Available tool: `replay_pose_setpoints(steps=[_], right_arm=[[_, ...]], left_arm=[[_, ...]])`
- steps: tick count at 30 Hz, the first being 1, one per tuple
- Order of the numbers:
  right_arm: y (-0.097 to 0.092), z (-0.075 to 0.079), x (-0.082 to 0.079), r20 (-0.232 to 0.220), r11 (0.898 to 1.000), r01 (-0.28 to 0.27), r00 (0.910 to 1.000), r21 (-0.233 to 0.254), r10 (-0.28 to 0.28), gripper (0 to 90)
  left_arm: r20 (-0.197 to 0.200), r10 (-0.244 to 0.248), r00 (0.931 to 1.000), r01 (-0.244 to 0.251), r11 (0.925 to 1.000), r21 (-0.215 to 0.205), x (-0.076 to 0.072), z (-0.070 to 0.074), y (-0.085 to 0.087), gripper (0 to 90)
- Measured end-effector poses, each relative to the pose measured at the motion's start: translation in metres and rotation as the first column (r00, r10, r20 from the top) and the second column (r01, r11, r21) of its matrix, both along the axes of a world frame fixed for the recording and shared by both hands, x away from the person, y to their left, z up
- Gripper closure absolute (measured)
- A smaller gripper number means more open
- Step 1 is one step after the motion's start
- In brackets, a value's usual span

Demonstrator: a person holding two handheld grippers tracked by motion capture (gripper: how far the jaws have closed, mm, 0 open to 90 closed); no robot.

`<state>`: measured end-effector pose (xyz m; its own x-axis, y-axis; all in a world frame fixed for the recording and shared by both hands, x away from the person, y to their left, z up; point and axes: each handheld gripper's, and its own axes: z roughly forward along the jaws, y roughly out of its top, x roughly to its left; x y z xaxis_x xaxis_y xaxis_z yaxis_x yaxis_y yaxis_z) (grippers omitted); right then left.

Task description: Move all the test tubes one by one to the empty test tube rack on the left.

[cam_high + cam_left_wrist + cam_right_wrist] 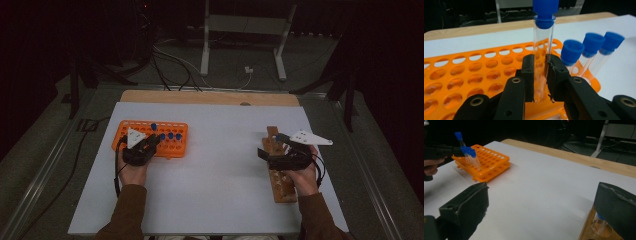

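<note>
An orange tube rack lies at the table's left. My left gripper is shut on a clear test tube with a blue cap, held upright over the rack's near edge; its cap stands higher than the others. Three more blue-capped tubes lean in the rack to its right. My right gripper stands open, with nothing between its jaws, over the far end of a wooden rack. A tube sits in that wooden rack.
The white table top lies bare between the two racks. A wooden strip runs along its far edge. Beyond it, cables and a metal stand are on the dark floor. The left gripper and orange rack appear far left in the right gripper view.
</note>
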<state>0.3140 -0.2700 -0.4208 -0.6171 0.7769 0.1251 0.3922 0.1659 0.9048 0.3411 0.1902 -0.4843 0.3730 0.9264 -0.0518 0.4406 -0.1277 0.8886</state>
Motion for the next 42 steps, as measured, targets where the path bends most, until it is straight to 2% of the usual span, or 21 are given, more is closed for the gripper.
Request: replay_pose_setpoints(steps=[10, 25, 35, 39, 42], right_arm=[[0.000, 0.000, 0.000, 0.001, 1.000, -0.003, 1.0000, 0.001, 0.003, 0.0], [0.001, -0.001, 0.000, 0.000, 1.000, -0.007, 1.0000, -0.002, 0.007, 0.0], [0.002, -0.001, 0.000, 0.000, 1.000, -0.012, 0.9999, -0.002, 0.012, 0.0], [0.001, -0.001, 0.000, 0.000, 1.000, -0.010, 1.0000, -0.001, 0.010, 0.0], [0.001, -0.001, 0.000, 0.001, 1.000, -0.009, 1.0000, -0.001, 0.009, 0.0]], left_arm=[[-0.047, -0.010, 0.9988, 0.012, 0.9994, 0.034, -0.001, -0.011, -0.001, 78.0], [-0.065, -0.014, 0.9978, 0.018, 0.9977, 0.065, 0.000, -0.014, -0.003, 78.0], [-0.068, -0.009, 0.9976, 0.013, 0.9984, 0.055, -0.001, -0.014, -0.003, 77.1], [-0.047, -0.013, 0.9988, 0.015, 0.9989, 0.044, -0.003, -0.012, -0.002, 74.5], [-0.029, -0.007, 0.9995, 0.008, 0.9994, 0.033, -0.005, -0.009, -0.001, 75.8]])
